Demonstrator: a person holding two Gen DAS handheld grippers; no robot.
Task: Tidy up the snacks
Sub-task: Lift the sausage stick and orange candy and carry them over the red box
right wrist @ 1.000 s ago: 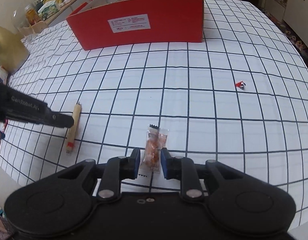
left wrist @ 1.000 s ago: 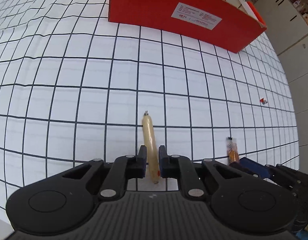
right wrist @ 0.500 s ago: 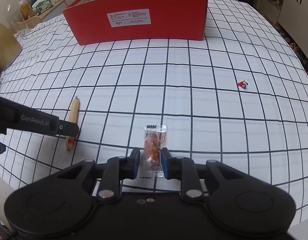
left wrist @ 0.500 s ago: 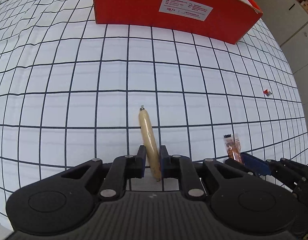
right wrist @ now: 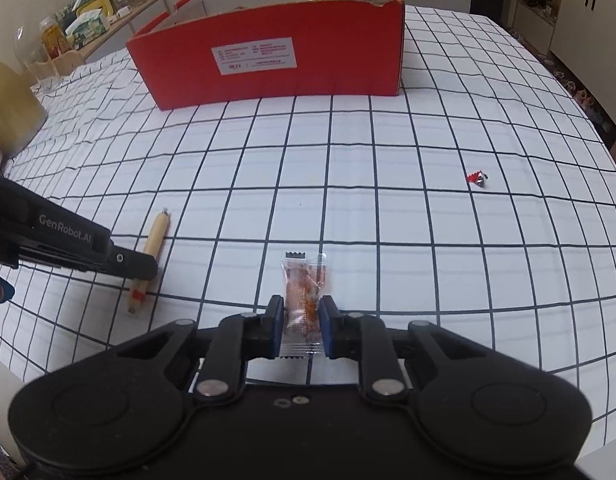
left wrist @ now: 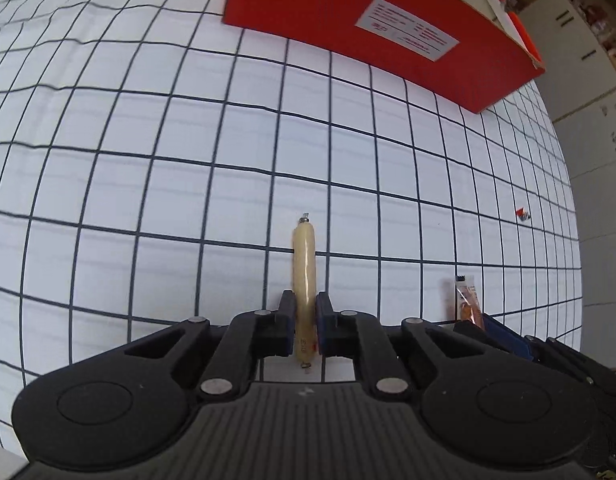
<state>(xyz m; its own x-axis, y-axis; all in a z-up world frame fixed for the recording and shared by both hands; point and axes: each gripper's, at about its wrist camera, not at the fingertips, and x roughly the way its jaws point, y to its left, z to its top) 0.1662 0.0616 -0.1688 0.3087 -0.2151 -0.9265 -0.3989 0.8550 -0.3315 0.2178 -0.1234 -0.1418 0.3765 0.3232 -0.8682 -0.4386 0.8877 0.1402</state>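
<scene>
Both claws are clamped on snacks. On the left claw the two blue-padded jaws press the sides of a pale sausage stick near its lower end; most of the stick reaches forward past the fingertips to a small metal clip, and a short stub with a red band and tiny print, too small to read, shows behind the pads. Whether the stick rests on the checked tablecloth or hangs just above it cannot be told.

Over on the right claw the jaws are shut on a clear packet with orange-red filling, gripping it by its long sides, its crimped top edge pointing forward beyond the fingertips. From this camera the left claw's arm comes in from the left, white lettering "GenRobot.AI" along its side, with the sausage stick at its tip.

Well ahead of both claws stands an open red cardboard box. Its near wall carries a white label with rows of red print, too fine to read. Forward and to the right of the right claw, well apart from it, a small red and white scrap lies on the cloth
</scene>
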